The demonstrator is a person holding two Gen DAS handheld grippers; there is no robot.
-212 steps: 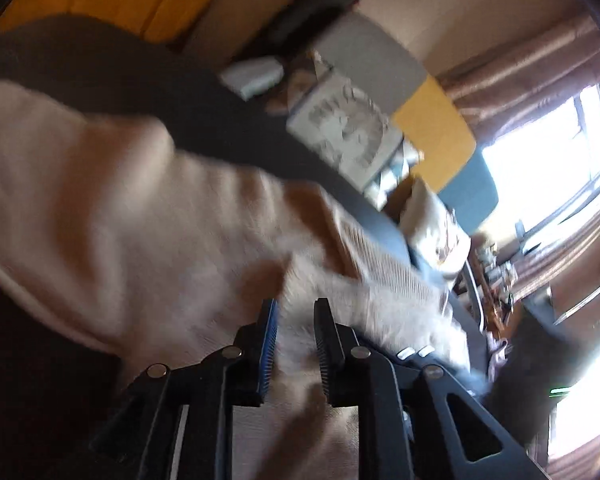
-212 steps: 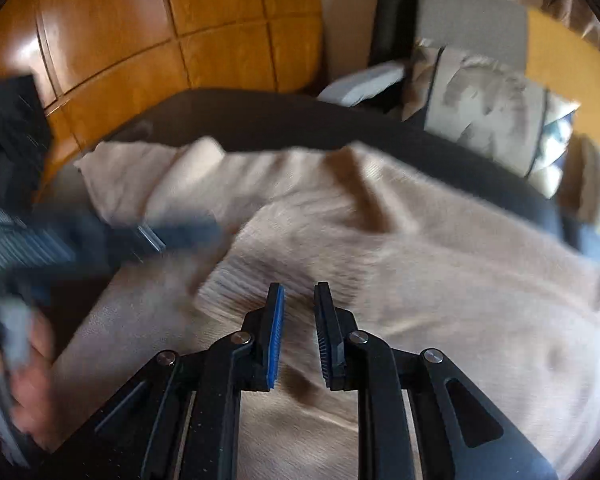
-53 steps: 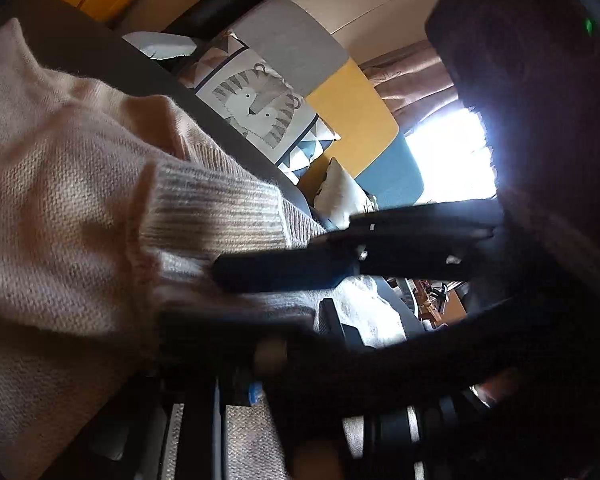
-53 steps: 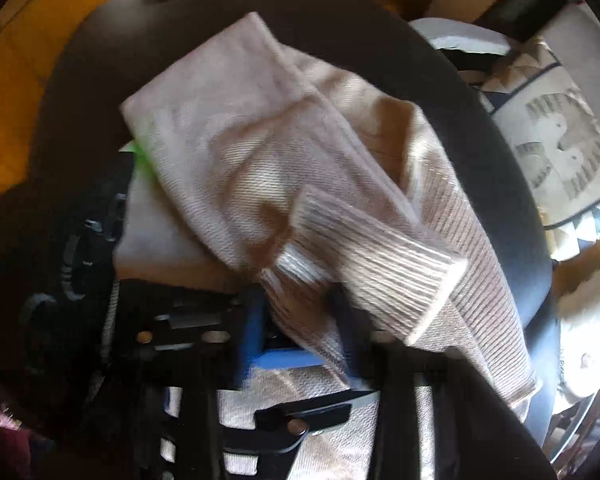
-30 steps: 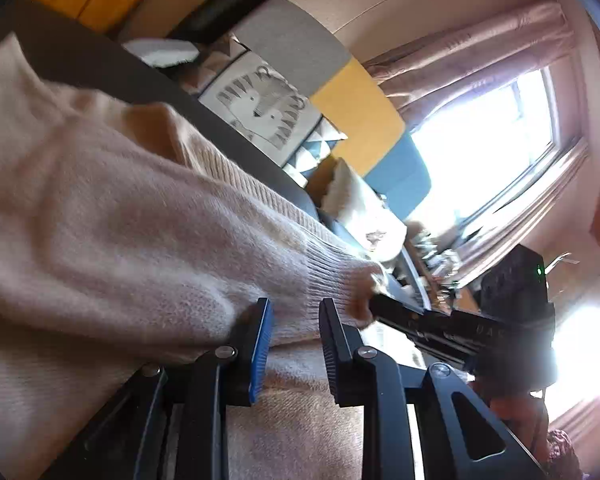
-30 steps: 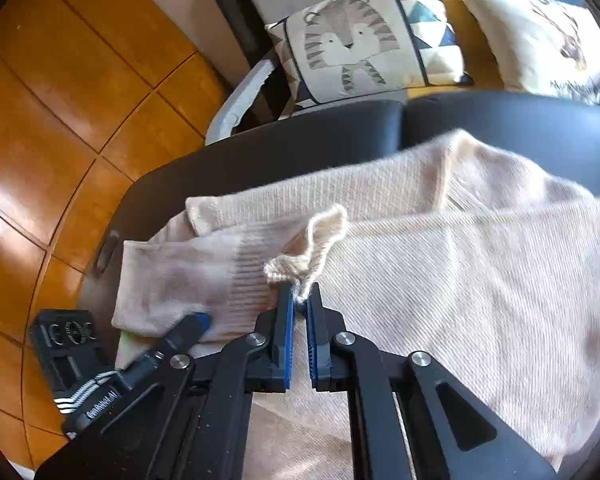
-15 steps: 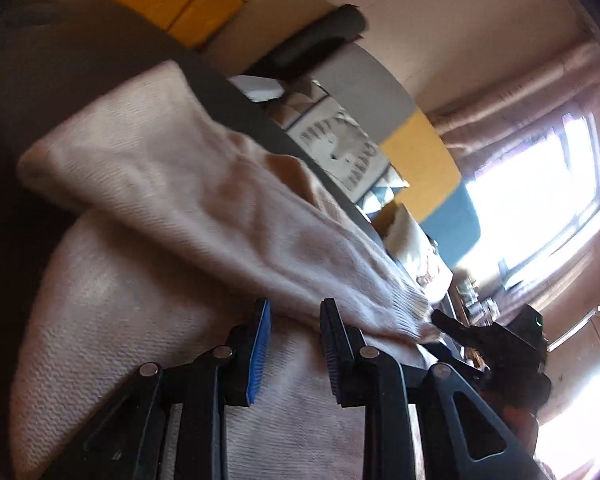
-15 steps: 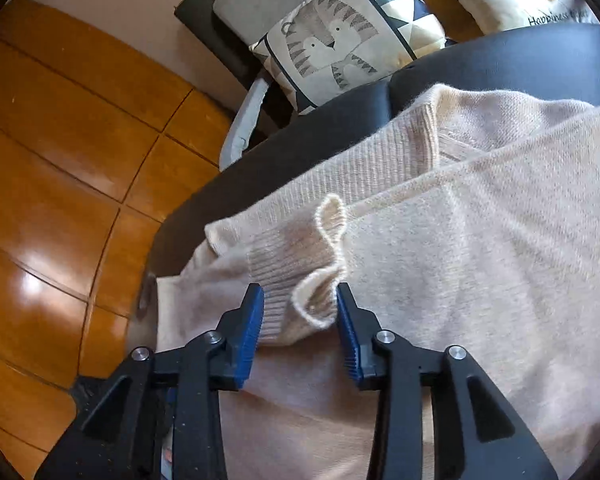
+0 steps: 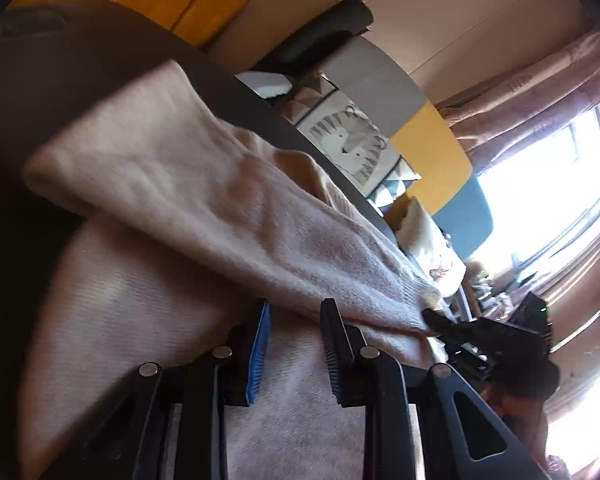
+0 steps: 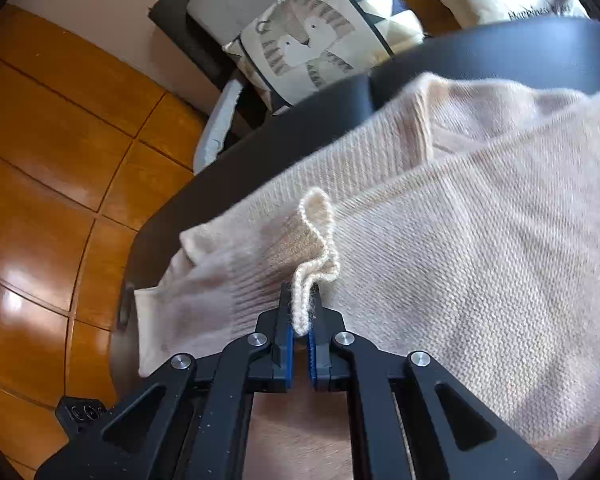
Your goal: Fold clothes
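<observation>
1. Right now your right claw (image 10: 299,312) is pinching the ribbed cuff (image 10: 300,252) of the beige sweater (image 10: 480,240), its jaws pressed together on the knit.
2. Your left claw (image 9: 294,332) is spread, jaws apart over the sweater body, gripping nothing.
3. The sweater lies on the dark surface (image 10: 480,60), one sleeve (image 9: 204,188) folded across its body.
4. A tiger-print cushion (image 10: 312,40) sits beyond the surface's far edge, with wooden floor (image 10: 52,160) to the left.
</observation>
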